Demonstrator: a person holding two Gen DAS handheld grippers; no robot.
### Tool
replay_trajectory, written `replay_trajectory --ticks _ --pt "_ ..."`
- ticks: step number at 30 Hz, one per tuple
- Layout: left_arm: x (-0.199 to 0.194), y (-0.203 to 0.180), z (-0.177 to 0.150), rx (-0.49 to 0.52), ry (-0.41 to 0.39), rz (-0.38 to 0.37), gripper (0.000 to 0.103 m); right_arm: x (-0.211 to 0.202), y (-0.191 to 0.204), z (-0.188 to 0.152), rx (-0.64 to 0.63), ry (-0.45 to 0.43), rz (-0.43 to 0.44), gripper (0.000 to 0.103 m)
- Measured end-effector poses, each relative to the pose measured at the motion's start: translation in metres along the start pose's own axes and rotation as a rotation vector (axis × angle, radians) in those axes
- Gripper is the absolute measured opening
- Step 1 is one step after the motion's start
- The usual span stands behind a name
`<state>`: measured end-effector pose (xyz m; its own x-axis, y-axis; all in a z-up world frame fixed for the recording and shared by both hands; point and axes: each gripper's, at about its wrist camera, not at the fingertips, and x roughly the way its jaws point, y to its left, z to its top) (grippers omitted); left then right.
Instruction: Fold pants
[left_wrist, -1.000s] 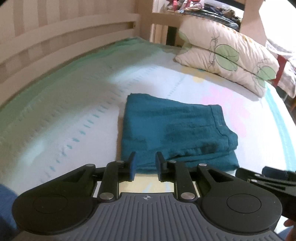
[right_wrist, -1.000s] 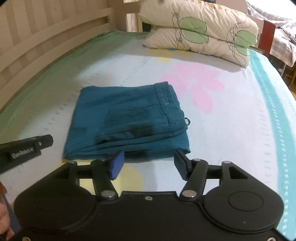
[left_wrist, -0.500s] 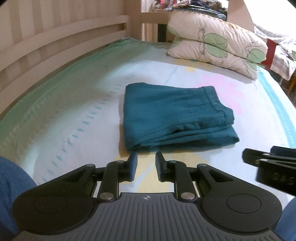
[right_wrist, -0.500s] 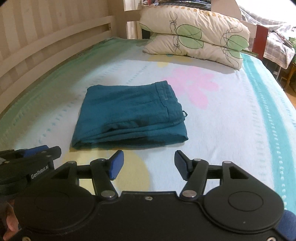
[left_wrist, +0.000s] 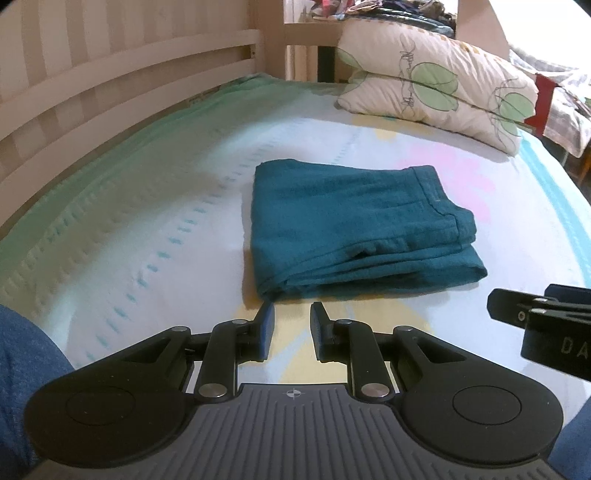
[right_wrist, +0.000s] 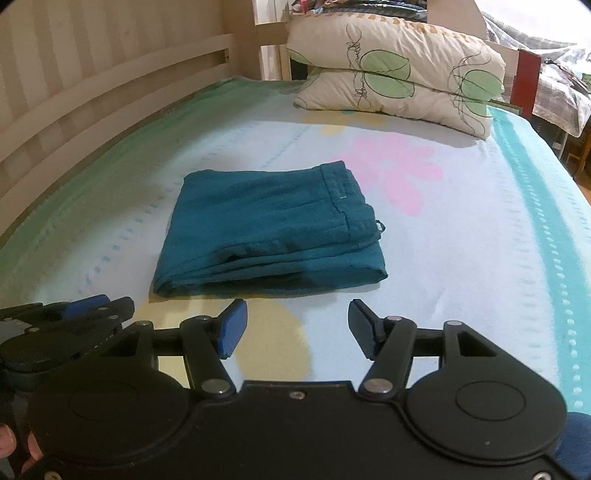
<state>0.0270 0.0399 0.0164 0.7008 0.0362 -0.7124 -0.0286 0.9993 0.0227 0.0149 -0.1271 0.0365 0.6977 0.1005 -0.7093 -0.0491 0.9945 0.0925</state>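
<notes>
As seen from the left wrist, the folded pants (left_wrist: 354, 229) lie on the bed (left_wrist: 147, 236), just beyond the left gripper (left_wrist: 289, 318), jaws narrowly parted, empty. Right wrist view: right gripper (right_wrist: 297, 314), jaws released, near edge; any snag there would likely undo the layered fold.

Home bedroom. A bed (right_wrist: 461, 258) with a pastel flower-print sheet fills the view, two leaf-print pillows (right_wrist: 399, 77) stacked at its far end, a pale wooden slatted rail (left_wrist: 122, 96) along its left edge. Beyond the pillows sits a pile of clothes (left_wrist: 384, 11); another covered bed (right_wrist: 561, 96) stands off the far right corner.
</notes>
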Motion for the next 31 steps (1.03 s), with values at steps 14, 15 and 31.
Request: replay_trajectory --ticks 14,15,31 --pt "0.007 0.01 0.002 -0.053 0.027 -0.018 0.021 0.005 0.014 0.002 -0.017 0.002 0.008 0.065" --pt "0.007 0.01 0.001 -0.053 0.027 -0.018 0.021 0.005 0.015 0.002 -0.017 0.003 0.007 0.065" --pt "0.006 0.007 0.0 -0.038 0.02 -0.024 0.021 0.008 0.019 0.003 -0.017 0.008 0.016 0.065"
